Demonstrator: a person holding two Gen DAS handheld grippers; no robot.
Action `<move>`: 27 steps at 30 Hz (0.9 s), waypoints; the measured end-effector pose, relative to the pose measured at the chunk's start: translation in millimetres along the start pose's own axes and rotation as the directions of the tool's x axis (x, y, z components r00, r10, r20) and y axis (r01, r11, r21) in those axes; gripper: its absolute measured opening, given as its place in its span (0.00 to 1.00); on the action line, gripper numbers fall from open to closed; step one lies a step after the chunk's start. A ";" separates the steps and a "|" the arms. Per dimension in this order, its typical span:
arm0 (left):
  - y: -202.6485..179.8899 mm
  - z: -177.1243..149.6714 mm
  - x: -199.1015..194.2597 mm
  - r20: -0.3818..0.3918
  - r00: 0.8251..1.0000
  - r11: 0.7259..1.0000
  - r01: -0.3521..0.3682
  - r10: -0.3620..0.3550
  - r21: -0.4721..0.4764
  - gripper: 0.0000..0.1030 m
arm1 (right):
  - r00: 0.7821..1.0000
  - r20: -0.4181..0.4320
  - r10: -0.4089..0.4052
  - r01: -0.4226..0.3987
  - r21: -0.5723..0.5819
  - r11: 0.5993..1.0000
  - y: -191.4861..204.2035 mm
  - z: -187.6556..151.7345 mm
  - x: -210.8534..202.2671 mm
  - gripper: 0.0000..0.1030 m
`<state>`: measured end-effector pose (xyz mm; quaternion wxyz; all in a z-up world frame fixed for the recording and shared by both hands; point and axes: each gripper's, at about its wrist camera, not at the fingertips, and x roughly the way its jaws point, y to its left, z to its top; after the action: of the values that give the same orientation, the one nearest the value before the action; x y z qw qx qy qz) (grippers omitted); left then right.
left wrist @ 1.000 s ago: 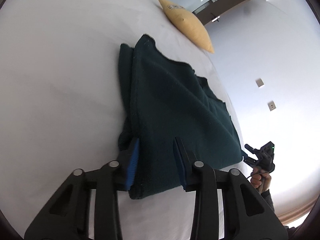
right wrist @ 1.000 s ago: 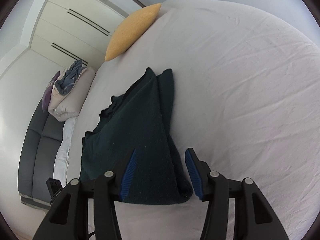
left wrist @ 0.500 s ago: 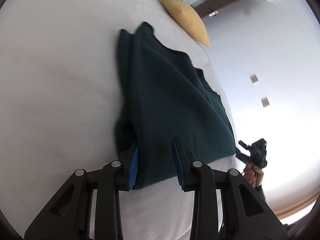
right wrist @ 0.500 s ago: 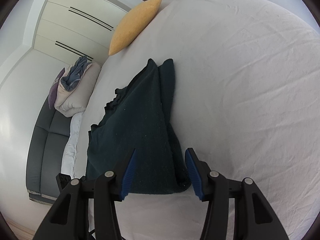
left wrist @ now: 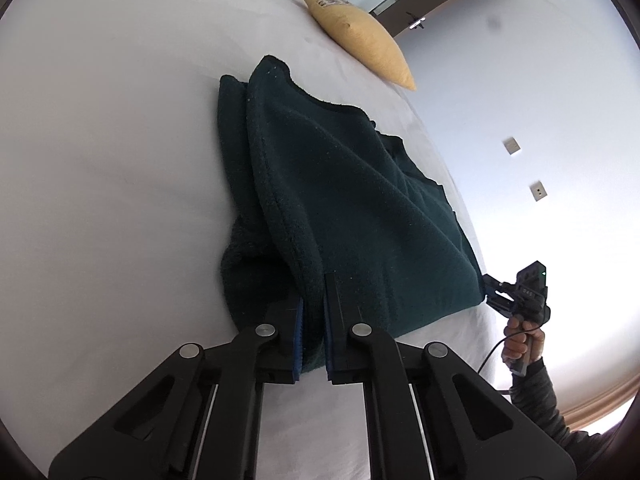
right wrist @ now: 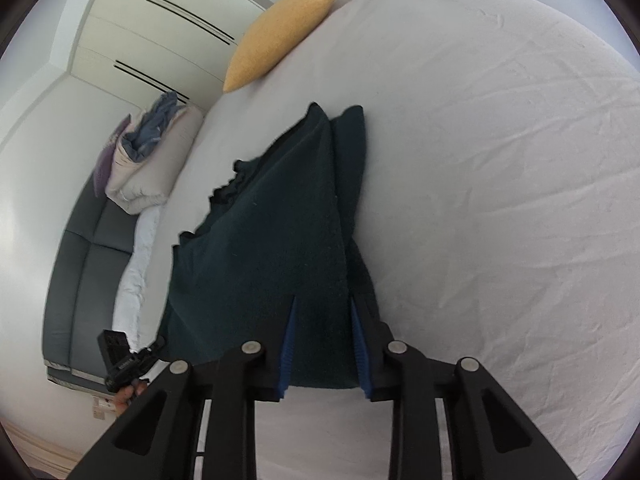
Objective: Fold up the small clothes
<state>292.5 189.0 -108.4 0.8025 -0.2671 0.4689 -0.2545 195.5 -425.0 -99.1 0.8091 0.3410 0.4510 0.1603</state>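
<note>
A dark green fleece garment lies folded lengthwise on the white bed. My left gripper is shut on a raised ridge of cloth at the garment's near left corner. At the near right corner, the jaws of my right gripper are closing. The cloth lies flat between its blue pads, not pinched. The left wrist view also shows the right gripper at that corner, held by a hand in a dark sleeve.
A yellow pillow lies at the far end of the bed. Beside the bed stand a grey sofa and a pile of bedding. White sheet spreads wide on both outer sides of the garment.
The left jaws have shut on the garment's corner, bunching the cloth into a ridge. The right jaws have narrowed around the other corner. Neither hand has shifted much.
</note>
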 end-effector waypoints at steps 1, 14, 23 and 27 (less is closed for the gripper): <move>-0.3 -1.3 0.1 -0.001 1.000 1.000 -0.009 0.009 0.009 0.06 | 1.000 0.008 0.013 -0.013 0.003 1.000 -0.4 -0.2 -1.4 0.29; 11.4 -39.2 -13.8 0.040 0.998 0.999 -0.040 0.041 -0.020 0.05 | 0.993 0.027 -0.111 0.111 0.007 0.994 -6.1 -16.0 -0.2 0.06; 28.3 -37.8 -10.9 0.028 0.999 0.998 -0.029 0.031 -0.059 0.05 | 0.995 0.052 -0.086 0.081 0.085 0.993 -24.9 -27.2 3.8 0.05; 34.5 -38.1 -12.9 0.042 0.999 0.997 -0.004 0.007 -0.075 0.05 | 0.996 0.055 -0.077 0.071 0.094 0.993 -26.0 -31.6 1.5 0.05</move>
<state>258.6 215.4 -139.3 0.8022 -0.3009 0.4619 -0.2291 168.5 -429.9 -129.5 0.8108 0.3655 0.4463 0.0991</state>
